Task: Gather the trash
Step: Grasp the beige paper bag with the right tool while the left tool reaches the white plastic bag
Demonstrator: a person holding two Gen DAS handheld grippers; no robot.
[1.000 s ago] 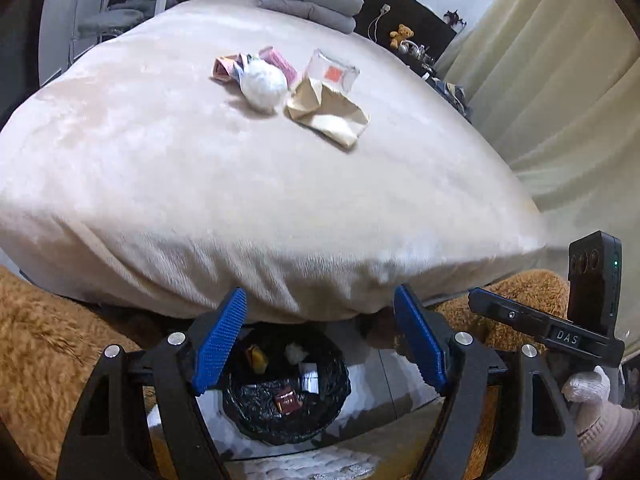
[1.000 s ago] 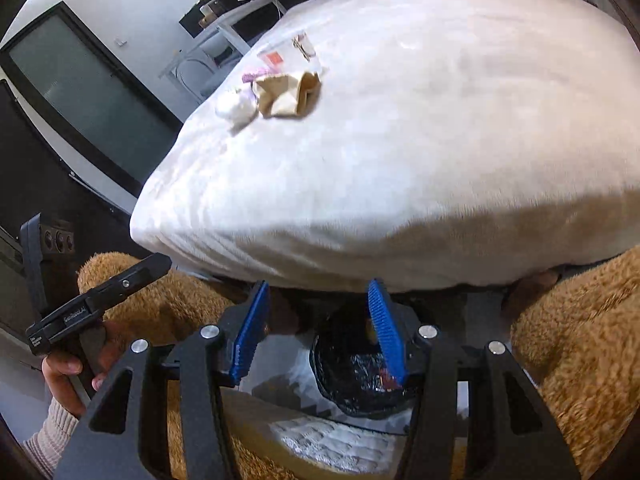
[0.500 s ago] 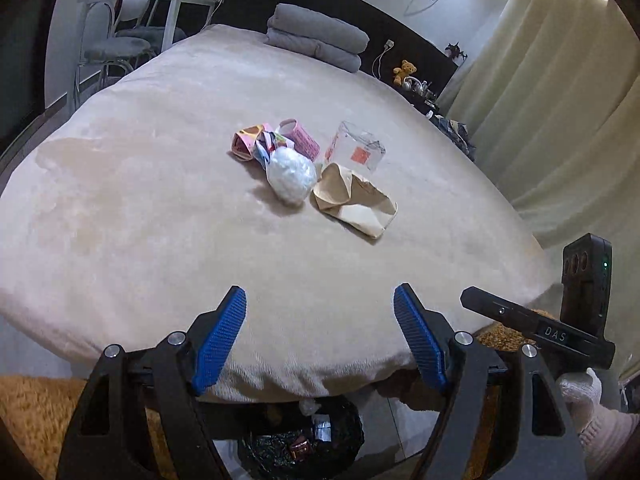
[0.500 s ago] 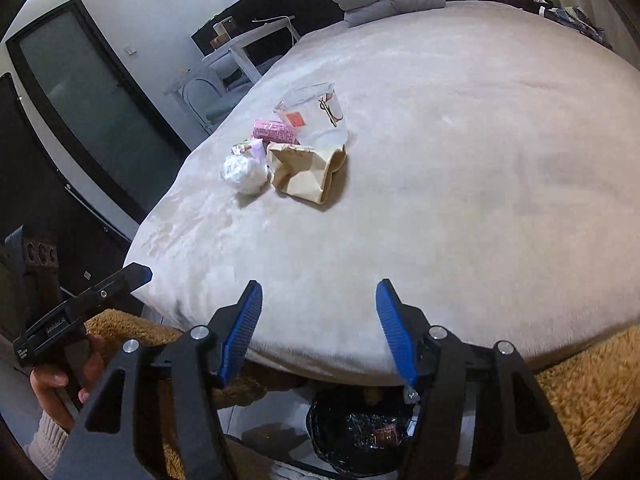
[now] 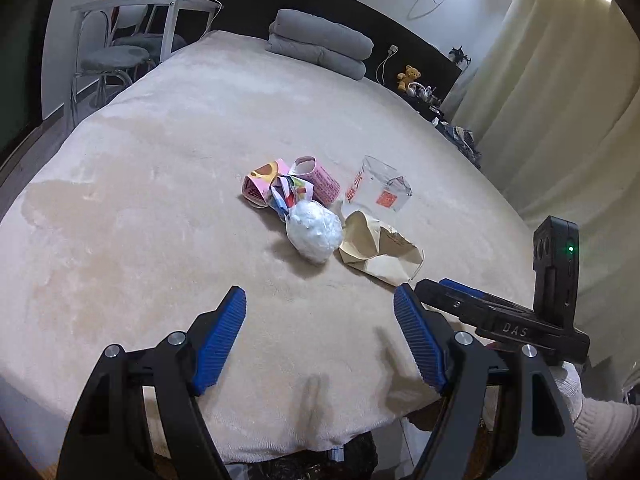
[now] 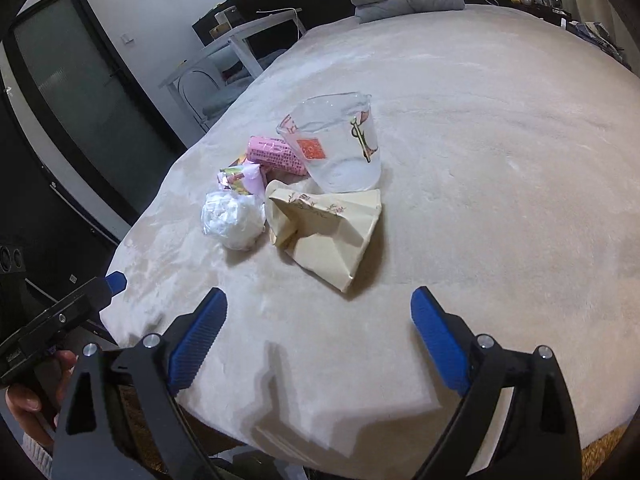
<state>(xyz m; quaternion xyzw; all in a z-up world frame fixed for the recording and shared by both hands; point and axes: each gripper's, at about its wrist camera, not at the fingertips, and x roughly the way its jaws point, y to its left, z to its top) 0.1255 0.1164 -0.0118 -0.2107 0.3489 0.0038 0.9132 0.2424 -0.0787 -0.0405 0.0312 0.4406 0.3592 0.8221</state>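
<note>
Both grippers hover over the near edge of the bed [image 5: 160, 208], pointed at a small heap of trash. The left gripper [image 5: 320, 336] stands with its jaws apart and nothing between them. The right gripper [image 6: 318, 338] has just been opening its jaws; they are spread wide and also empty.

In the left wrist view the heap lies at about 12 o'clock from the left gripper, near the middle of the bed. It holds a knotted white plastic bag [image 5: 314, 232], a crumpled tan paper bag [image 5: 380, 250] touching it at 3 o'clock, a clear plastic cup [image 5: 382, 188] on its side at 1 o'clock, and pink wrappers [image 5: 280, 184] at 11 o'clock. In the right wrist view the same heap sits at about 12 o'clock from the right gripper, with the tan paper bag [image 6: 328, 228] nearest to it.

A black-lined bin [image 5: 320, 462] shows only as a dark sliver below the bed's edge at 6 o'clock; what it holds cannot be told here.

Progress, as a judgement: four or so pieces remain uncollected on the bed, none is gripped, and each must still be picked up and carried back to the bin.
</note>
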